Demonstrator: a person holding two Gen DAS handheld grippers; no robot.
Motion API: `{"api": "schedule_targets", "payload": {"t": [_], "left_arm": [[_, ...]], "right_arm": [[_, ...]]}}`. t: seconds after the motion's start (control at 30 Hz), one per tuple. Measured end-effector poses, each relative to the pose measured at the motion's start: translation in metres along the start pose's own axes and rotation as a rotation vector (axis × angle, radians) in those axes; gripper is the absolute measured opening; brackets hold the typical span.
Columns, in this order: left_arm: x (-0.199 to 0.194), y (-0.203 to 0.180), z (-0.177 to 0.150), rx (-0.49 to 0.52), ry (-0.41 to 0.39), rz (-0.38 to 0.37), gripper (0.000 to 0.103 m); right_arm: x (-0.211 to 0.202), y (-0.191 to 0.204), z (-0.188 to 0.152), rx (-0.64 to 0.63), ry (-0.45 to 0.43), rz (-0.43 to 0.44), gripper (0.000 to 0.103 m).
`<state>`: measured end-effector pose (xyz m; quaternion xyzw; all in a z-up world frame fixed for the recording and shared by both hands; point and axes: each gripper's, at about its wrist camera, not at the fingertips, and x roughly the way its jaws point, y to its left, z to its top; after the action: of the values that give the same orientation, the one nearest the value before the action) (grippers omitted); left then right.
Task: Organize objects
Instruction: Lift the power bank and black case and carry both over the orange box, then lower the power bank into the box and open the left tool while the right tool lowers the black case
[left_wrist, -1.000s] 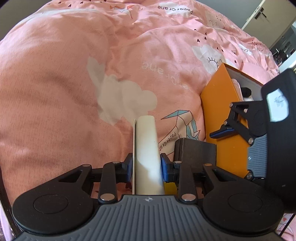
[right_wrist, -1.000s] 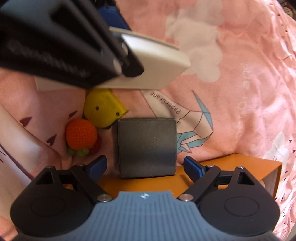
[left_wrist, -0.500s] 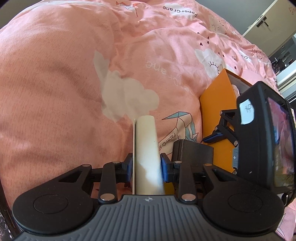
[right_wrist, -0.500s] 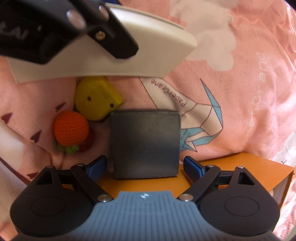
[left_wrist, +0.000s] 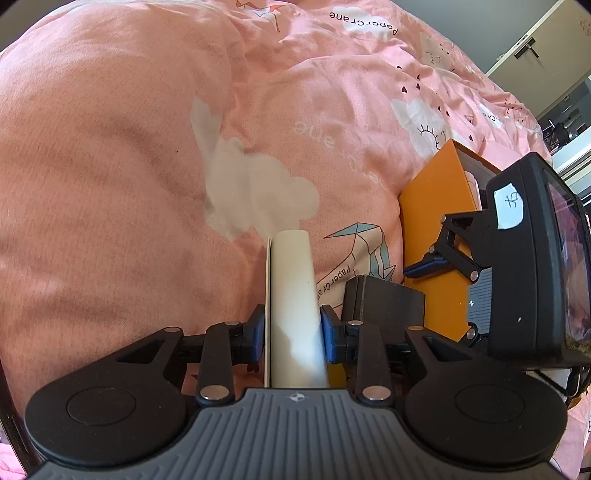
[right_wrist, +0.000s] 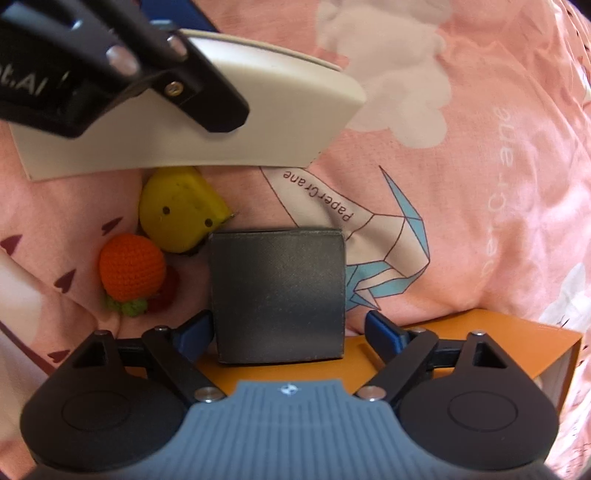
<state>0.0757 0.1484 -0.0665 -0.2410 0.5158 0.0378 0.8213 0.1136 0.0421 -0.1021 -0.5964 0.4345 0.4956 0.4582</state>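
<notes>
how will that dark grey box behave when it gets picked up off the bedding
The dark grey box looks stiff, with crisp flat sides, so it probably won't crush. Its matte faces should grip well. On soft pink bedding it may tilt if nudged.

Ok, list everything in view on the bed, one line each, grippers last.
bedcover: one, pink with cloud and paper-crane prints, under everything.
white box: one, white, clamped in the left gripper, held above the toys.
dark box: one, dark grey, on the bedcover against the orange box, between the right gripper's jaws.
orange box: one, orange, open, beside the dark box.
yellow toy: one, yellow, left of the dark box.
crochet fruit: one, orange with green base, below the yellow toy.
left gripper: black, blue pads, shut on the white box.
right gripper: black, blue pads, jaws closing around the dark box, not yet gripping.
</notes>
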Motion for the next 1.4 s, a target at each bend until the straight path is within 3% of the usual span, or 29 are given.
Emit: {"api": "schedule_targets", "payload": {"t": [0.37, 0.6, 0.8, 1.07, 1.3, 1.4], "left_arm": [[-0.006, -0.004, -0.001, -0.004, -0.037, -0.006, 0.033], [-0.027, -0.022, -0.002, 0.048, -0.107, -0.021, 0.033], [-0.053, -0.05, 0.0, 0.13, -0.204, -0.087, 0.033], [-0.079, -0.118, -0.005, 0.383, -0.298, -0.194, 0.033], [-0.068, -0.189, -0.014, 0.783, -0.282, -0.259, 0.033], [-0.052, -0.215, -0.023, 0.973, -0.261, -0.23, 0.033]], "right_arm": [[-0.049, 0.008, -0.019, 0.041, -0.17, -0.037, 0.075], [-0.108, 0.022, -0.042, 0.049, -0.306, -0.135, 0.075], [-0.145, 0.018, -0.066, 0.1, -0.323, -0.234, 0.075], [-0.144, 0.012, -0.14, 0.24, -0.235, -0.305, 0.075], [-0.12, 0.015, -0.183, 0.313, -0.187, -0.295, 0.075], [-0.12, 0.017, -0.204, 0.328, -0.177, -0.286, 0.075]]}}
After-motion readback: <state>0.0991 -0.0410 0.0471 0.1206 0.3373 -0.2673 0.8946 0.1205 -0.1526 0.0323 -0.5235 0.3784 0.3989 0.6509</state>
